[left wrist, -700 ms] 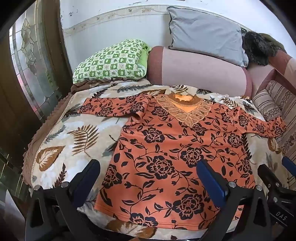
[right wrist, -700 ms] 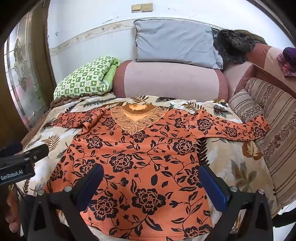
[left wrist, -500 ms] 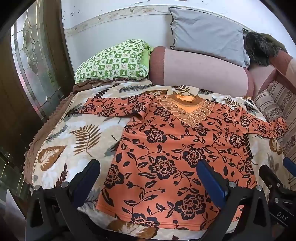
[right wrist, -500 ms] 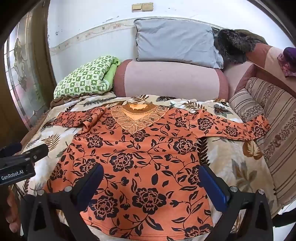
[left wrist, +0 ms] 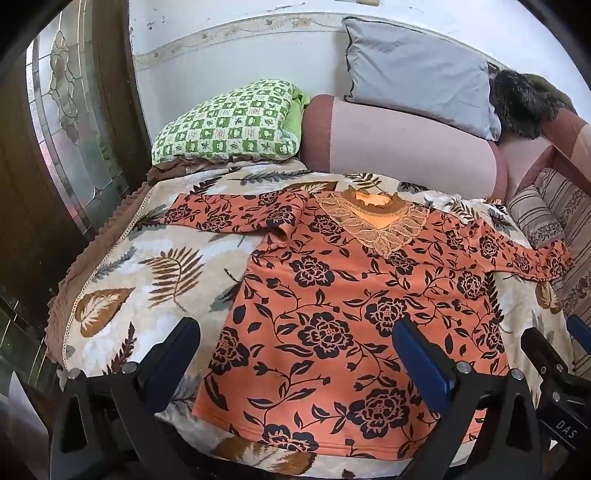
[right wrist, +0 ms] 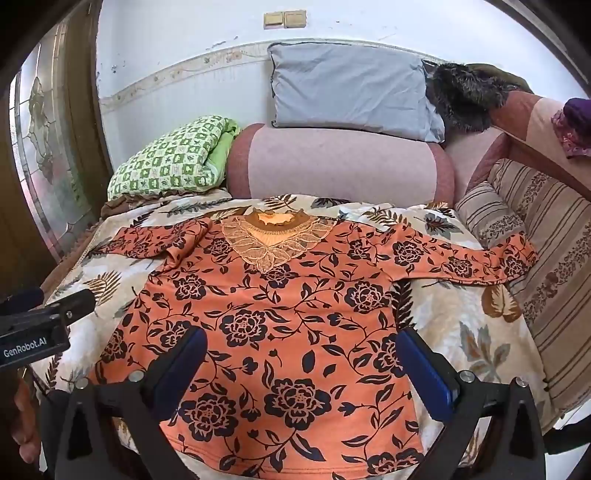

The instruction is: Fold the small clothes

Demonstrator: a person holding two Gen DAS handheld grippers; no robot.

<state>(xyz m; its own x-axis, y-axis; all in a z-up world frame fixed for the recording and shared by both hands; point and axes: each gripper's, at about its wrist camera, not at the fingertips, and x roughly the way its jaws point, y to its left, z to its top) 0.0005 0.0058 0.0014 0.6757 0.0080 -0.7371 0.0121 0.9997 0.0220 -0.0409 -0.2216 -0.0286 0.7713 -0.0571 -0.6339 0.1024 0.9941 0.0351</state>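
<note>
While both tools hang over the near edge of the sofa seat, nothing is gripped.
Top: orange floral blouse (left wrist: 343, 314) (right wrist: 280, 325) lies flat, face up, on the leaf-print throw (left wrist: 155, 273) (right wrist: 454, 325); lace neck toward the backrest, hem at the near edge.
Sleeves: both spread outward; the one on the window side looks creased near the shoulder, the other reaches the striped cushion (right wrist: 491, 218).
Left tool (left wrist: 295, 354): fingers spread wide, empty, above the hem w/ the blouse between them.
Right tool (right wrist: 301, 365): fingers spread wide, empty, over the lower part of the blouse.
Containers: can't see any.
Surface: sofa seat under the throw; brown fringe along the window-side edge.
Room: white wall w/ patterned border; leaded-glass door (left wrist: 62, 122) beside the sofa; switch plates (right wrist: 285, 19) high on the wall.
Around: green checked pillow (left wrist: 229, 122) (right wrist: 170, 158), pink bolster (left wrist: 402, 147) (right wrist: 340, 162), grey pillow (left wrist: 417, 70) (right wrist: 351, 88) on top of it, dark furry item (right wrist: 465, 92) just beside.
In the way: nothing lies on the blouse.
</note>
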